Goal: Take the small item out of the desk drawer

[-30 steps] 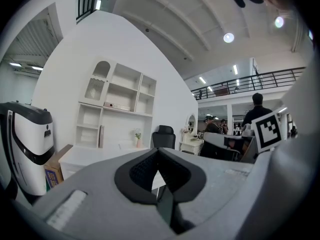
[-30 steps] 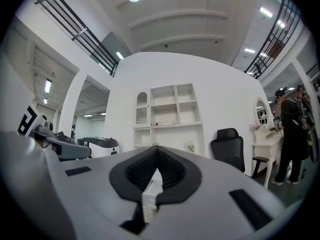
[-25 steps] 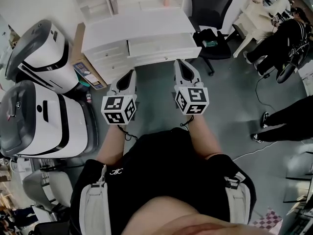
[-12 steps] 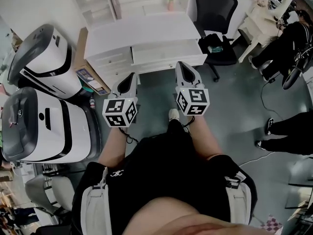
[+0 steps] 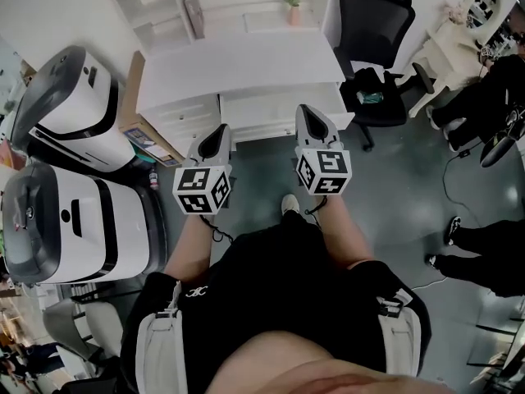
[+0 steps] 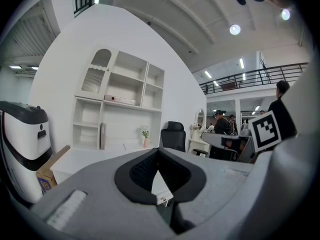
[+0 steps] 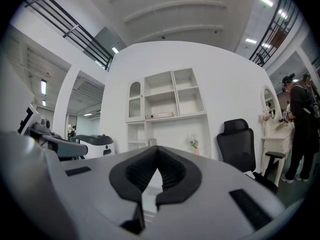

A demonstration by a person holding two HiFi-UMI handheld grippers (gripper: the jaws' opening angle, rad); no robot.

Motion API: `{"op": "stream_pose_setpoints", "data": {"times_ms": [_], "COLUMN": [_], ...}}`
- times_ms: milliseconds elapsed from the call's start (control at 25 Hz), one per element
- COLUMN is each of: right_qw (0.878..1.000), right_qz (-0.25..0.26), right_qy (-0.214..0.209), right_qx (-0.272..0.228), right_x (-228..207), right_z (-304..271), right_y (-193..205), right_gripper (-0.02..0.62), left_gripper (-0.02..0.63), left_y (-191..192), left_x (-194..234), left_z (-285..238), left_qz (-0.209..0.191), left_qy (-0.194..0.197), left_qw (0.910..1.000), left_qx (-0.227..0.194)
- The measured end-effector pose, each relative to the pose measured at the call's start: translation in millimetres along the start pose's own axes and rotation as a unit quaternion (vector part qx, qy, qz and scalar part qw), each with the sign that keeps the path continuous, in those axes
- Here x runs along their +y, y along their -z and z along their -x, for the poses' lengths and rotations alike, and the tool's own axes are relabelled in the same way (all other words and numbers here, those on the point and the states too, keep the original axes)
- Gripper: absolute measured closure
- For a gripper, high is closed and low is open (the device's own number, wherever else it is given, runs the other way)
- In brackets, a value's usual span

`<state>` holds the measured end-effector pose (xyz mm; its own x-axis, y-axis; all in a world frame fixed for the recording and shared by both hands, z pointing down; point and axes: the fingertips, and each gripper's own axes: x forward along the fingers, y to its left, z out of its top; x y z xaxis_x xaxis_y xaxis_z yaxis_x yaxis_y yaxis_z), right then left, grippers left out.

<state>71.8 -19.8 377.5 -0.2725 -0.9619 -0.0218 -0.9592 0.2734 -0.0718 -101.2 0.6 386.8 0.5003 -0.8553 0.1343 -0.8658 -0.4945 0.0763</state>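
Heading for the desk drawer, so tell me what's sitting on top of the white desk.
At the back of the white desk stand a small potted plant and an upright book-like thing; nothing else shows on top. What its drawers hold is hidden from every view.

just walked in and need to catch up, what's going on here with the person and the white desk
A person stands facing a white desk, holding a two-jaw gripper in each hand. The left gripper and right gripper both point at the desk, jaws shut with nothing between them, and neither touches it. The centre drawer under the desktop looks pulled out toward them, but no small item can be made out in it. A black office chair sits to the desk's right.
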Motion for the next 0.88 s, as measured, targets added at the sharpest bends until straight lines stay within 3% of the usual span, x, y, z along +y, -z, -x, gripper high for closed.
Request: {"op": "stream_pose_setpoints", "data": {"times_ms": [600, 880], "right_qw": [0.999, 0.997], "right_qz": [-0.012, -0.030], "right_qy": [-0.038, -0.056], "right_qx": [0.028, 0.043], "right_x": [-104, -129], "right_z": [-142, -190], "right_y": [1, 8], "right_gripper": [0.599, 0.599], "left_gripper": [0.592, 0.592], "left_y": [-24, -28], "left_x": [18, 28], "left_z": [-163, -216], "left_qz": [0.004, 0.015], "left_qy": [-0.032, -0.042], "left_qw": [0.9992, 0.9987], "left_qx": [0.022, 0.024]}}
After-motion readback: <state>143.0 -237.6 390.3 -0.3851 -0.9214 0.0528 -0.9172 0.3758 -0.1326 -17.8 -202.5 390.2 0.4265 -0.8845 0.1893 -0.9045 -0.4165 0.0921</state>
